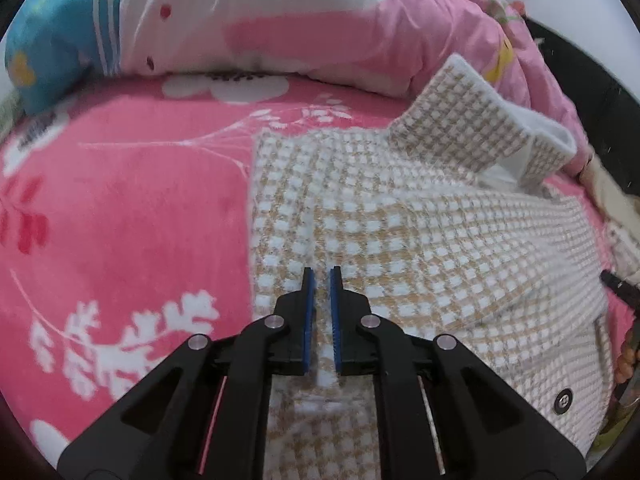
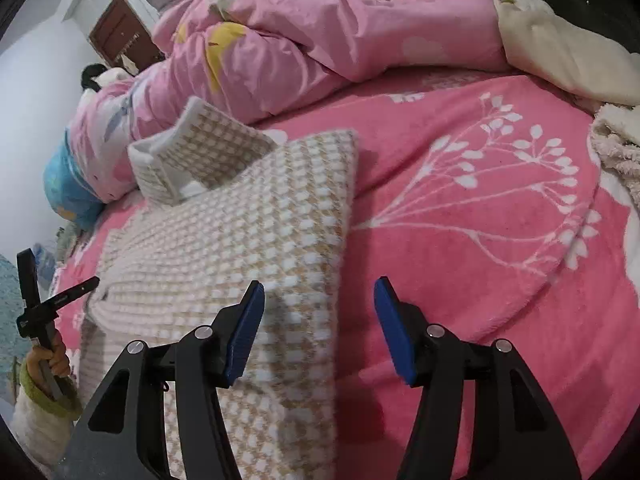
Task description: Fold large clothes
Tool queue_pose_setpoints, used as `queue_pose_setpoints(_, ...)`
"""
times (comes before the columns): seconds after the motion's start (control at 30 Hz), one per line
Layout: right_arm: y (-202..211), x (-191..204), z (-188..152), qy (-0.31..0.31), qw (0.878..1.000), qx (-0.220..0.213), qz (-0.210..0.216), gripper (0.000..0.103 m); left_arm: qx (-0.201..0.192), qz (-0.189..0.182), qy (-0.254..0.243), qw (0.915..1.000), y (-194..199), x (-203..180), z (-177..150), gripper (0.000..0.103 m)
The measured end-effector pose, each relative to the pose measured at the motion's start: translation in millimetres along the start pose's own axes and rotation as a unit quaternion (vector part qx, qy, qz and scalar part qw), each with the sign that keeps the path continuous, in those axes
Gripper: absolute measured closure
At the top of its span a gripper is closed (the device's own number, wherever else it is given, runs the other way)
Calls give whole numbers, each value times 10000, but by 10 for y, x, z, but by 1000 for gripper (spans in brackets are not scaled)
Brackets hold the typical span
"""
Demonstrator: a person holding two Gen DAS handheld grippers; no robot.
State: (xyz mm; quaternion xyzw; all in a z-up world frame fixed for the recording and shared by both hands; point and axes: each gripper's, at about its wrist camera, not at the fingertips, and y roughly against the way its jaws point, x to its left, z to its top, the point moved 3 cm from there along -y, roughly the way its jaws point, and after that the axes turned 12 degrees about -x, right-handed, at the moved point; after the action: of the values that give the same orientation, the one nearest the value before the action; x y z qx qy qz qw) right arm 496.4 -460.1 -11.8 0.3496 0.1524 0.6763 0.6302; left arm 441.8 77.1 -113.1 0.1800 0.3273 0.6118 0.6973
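Observation:
A beige-and-white checked fleece jacket (image 1: 400, 240) lies spread on a pink flowered blanket (image 1: 120, 220), its collar (image 1: 472, 120) standing up at the far end. My left gripper (image 1: 322, 276) sits on the jacket's left part, its blue pads almost together, pinching a thin ridge of the fabric. In the right wrist view the jacket (image 2: 240, 240) fills the left half. My right gripper (image 2: 320, 292) hangs open, straddling the jacket's right edge. One of its fingers is over the cloth and the other over the blanket (image 2: 480, 220), and neither pad presses on anything.
A crumpled pink quilt (image 2: 300, 40) is piled behind the jacket, and a blue pillow (image 1: 52, 40) lies at the far left. Cream fleece (image 2: 560, 52) lies at the bed's right. A hand (image 2: 52, 360) in a green-cuffed sleeve shows at the left edge. A snap button (image 1: 564, 400) marks the jacket's near right.

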Motion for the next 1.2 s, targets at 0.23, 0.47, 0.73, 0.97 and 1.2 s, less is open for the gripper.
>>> queue_pose_setpoints(0.23,163,440,331,705,9960,-545,12,47,-935,71,-170,9955,230,-97,483,87)
queue_pose_setpoints(0.47,-787,581,215,1290,9887,232,-733,46,26,201,-851,9962,-205,-302,292,73)
queue_pose_setpoints(0.73,-445,623,279,803,9951,272,-507,40,-218,85,-734,9970,-220,-215,381,72)
queue_pose_setpoints(0.97,-600,1073,-288,1726,9799,717,-695,38,-64,-243,-1107,9935,74,-599,-20,50)
queue_pose_setpoints(1.2,-221,1288,-242,1620,9800,470,-1053,34,-156,-34,-686,9975,334,-833,-42,42)
